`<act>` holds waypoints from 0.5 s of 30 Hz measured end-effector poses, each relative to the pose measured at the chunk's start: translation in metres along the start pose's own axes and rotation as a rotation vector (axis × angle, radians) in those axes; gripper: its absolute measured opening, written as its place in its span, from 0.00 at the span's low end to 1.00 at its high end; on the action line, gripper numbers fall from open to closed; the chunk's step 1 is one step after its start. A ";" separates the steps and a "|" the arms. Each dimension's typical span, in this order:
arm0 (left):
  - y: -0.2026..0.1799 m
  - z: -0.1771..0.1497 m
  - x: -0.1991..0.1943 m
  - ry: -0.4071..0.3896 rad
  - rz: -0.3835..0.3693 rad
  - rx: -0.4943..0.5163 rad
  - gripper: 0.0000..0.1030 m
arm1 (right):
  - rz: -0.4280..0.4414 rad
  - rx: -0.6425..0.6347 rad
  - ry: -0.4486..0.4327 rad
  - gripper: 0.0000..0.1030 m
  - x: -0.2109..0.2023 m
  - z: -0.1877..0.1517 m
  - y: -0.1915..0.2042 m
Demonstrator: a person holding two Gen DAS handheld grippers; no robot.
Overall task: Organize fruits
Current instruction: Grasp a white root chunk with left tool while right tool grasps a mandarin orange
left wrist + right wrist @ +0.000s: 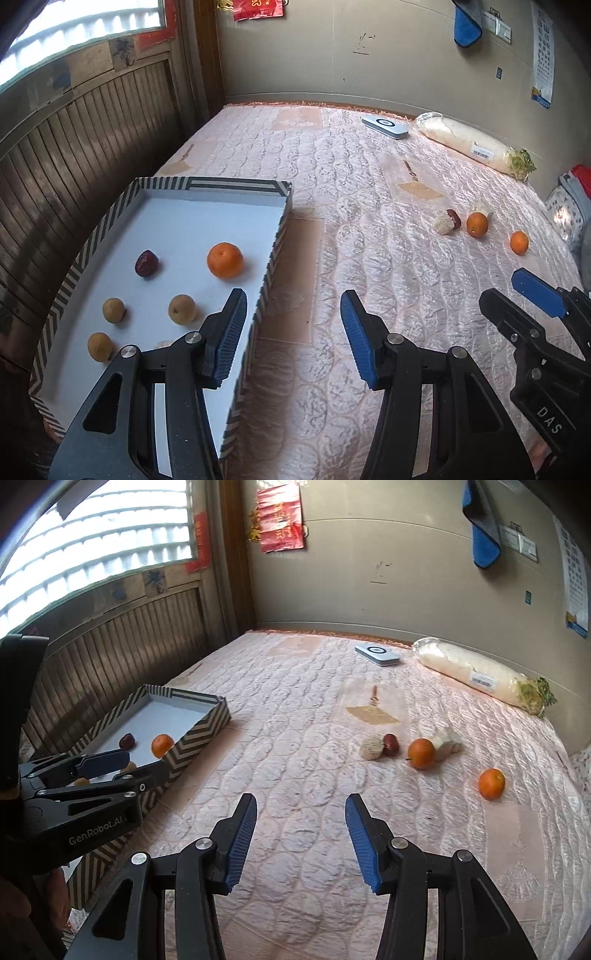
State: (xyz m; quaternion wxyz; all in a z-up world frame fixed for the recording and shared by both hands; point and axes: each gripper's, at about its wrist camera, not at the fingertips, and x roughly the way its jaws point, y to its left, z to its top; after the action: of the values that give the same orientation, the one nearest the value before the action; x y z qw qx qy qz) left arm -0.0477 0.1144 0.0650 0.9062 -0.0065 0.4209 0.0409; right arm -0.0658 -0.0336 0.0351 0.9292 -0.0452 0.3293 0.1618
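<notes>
A striped-rim tray (275, 236) on the bed's left holds an orange (225, 260), a dark red date (146, 263) and three yellow-brown fruits (181, 309). My left gripper (293, 332) hovers open and empty over the tray's right rim. My right gripper (301, 834) is open and empty above the quilt. It also shows at the right edge of the left wrist view (517, 299). Ahead to its right lie two loose oranges (422, 753) (491, 783), a date (390, 744) and two pale lumps (372, 748). The left gripper (146, 761) shows over the tray (199, 731).
A wrapped white radish (480, 674) and a flat white device (377, 654) lie near the far wall. Wooden panelling (92, 155) runs along the bed's left side. Folded clothes (569, 206) sit at the right edge. The quilt (295, 716) covers the bed.
</notes>
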 end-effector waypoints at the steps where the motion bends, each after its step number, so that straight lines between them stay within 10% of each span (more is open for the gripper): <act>1: -0.004 0.001 0.001 0.002 -0.003 0.007 0.52 | -0.008 0.011 -0.002 0.47 -0.002 -0.001 -0.007; 15: -0.074 0.021 0.034 0.074 -0.107 0.113 0.52 | -0.109 0.134 0.036 0.47 -0.003 -0.015 -0.095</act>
State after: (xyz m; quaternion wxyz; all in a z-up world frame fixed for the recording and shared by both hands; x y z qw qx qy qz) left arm -0.0039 0.0435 0.0511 0.8899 0.0206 0.4546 -0.0316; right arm -0.0456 -0.1268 0.0229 0.9315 -0.0040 0.3529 0.0876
